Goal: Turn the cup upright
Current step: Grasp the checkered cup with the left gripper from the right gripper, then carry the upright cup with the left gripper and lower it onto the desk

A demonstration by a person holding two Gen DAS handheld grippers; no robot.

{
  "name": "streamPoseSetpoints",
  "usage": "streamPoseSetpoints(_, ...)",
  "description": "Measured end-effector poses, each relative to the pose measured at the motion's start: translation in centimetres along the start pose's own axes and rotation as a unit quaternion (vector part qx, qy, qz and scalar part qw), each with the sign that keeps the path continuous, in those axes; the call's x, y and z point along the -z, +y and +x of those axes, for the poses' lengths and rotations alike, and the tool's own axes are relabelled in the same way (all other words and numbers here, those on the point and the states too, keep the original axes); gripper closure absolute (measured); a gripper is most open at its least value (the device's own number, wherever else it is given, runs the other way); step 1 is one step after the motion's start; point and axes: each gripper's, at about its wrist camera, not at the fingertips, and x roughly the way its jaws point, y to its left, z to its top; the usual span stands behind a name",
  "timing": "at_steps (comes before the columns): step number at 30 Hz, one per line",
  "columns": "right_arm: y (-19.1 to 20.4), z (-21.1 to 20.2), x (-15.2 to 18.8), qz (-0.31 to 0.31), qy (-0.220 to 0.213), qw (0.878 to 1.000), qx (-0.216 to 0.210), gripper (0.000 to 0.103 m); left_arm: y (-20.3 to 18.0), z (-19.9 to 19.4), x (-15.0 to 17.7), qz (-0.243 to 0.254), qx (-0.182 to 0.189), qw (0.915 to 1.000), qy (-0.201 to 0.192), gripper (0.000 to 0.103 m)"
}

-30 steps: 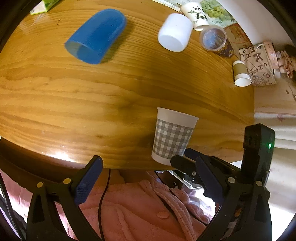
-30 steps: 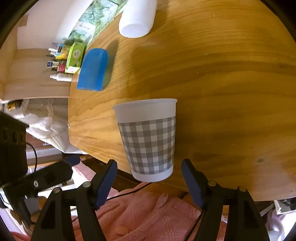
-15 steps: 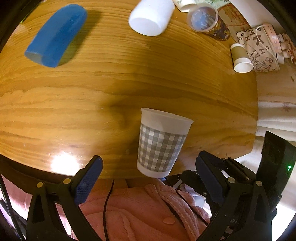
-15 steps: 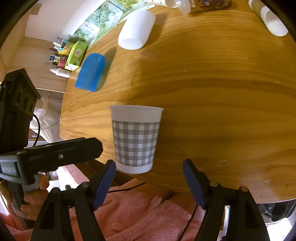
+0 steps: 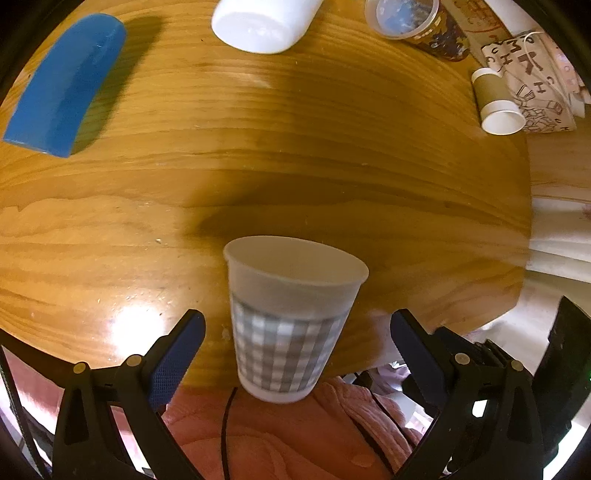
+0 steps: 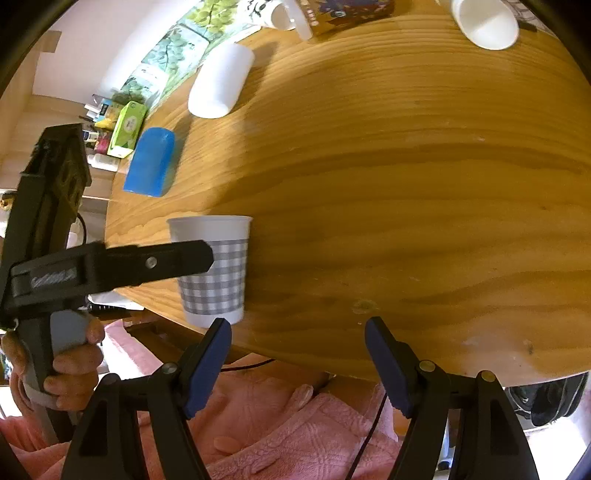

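Note:
A grey-checked paper cup [image 5: 288,325] stands upright, mouth up, at the near edge of the round wooden table [image 5: 295,177]. My left gripper [image 5: 297,339] is open, its fingers on either side of the cup with gaps, not touching. In the right wrist view the cup [image 6: 214,273] stands at left, and the left gripper's finger [image 6: 147,262] crosses in front of it. My right gripper [image 6: 298,343] is open and empty, to the right of the cup by the table edge.
A blue cup [image 5: 62,88] and a white cup [image 5: 262,18] lie on their sides farther back. A printed cup [image 5: 413,18] and a brown paper cup [image 5: 495,103] lie at the far right. Boxes and bottles [image 6: 122,125] stand beyond the table's left side.
My left gripper has moved in toward the cup, which now sits between its open fingers. My right gripper has drawn away to the right; the cup stays upright.

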Motion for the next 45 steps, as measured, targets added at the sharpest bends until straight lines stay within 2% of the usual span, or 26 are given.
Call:
streamPoseSetpoints(3, -0.4, -0.1, 0.1, 0.007, 0.0, 1.0, 0.004, 0.028, 0.0, 0.4, -0.3, -0.004, 0.0, 1.0, 0.002, 0.003)
streamPoseSetpoints(7, -0.8, -0.2, 0.1, 0.011, 0.001, 1.0, 0.006, 0.028, 0.3, 0.7, -0.6, -0.004, -0.01, 0.9999, 0.005, 0.009)
streamPoseSetpoints(12, -0.7, -0.1, 0.1, 0.007, 0.002, 1.0, 0.008, 0.028, 0.5, 0.7, -0.9, -0.004, -0.006, 1.0, 0.004, 0.016)
streamPoseSetpoints(17, -0.8, -0.1, 0.1, 0.008, 0.003, 1.0, 0.008, 0.028, 0.7, 0.6, -1.0, 0.001, 0.007, 1.0, 0.001, 0.032)
streamPoseSetpoints(22, -0.6, 0.0, 0.0, 0.006, 0.003, 1.0, 0.007, 0.028, 0.6, -0.6, -1.0, 0.019, 0.009, 0.9993, -0.03, 0.031)
streamPoseSetpoints(25, -0.3, 0.0, 0.0, 0.002, 0.002, 1.0, 0.008, 0.028, 0.0, -2.1, -0.6, 0.051, 0.014, 0.9963, -0.067, 0.031)
streamPoseSetpoints(29, 0.0, 0.0, 0.1, 0.001, 0.001, 1.0, 0.009, 0.028, -1.1, -4.0, 0.4, 0.114, 0.009, 0.986, -0.121, 0.031)
streamPoseSetpoints(32, 0.2, 0.1, 0.3, 0.0, 0.0, 1.0, 0.009, 0.028, -1.5, -4.8, 0.7, 0.147, 0.019, 0.9771, -0.153, 0.031)
streamPoseSetpoints(36, 0.5, 0.2, 0.6, -0.001, -0.002, 1.0, 0.009, 0.028, -1.8, -5.4, 1.7, 0.189, 0.046, 0.9573, -0.214, 0.031)
streamPoseSetpoints(42, 0.6, 0.5, 1.1, 0.002, 0.0, 1.0, 0.01, 0.028, -2.0, -5.0, 2.2, 0.224, 0.05, 0.9311, -0.283, 0.031)
streamPoseSetpoints(45, 0.5, 0.6, 1.4, 0.004, 0.0, 1.0, 0.01, 0.028, -1.8, -4.7, 2.5, 0.233, 0.041, 0.918, -0.318, 0.031)
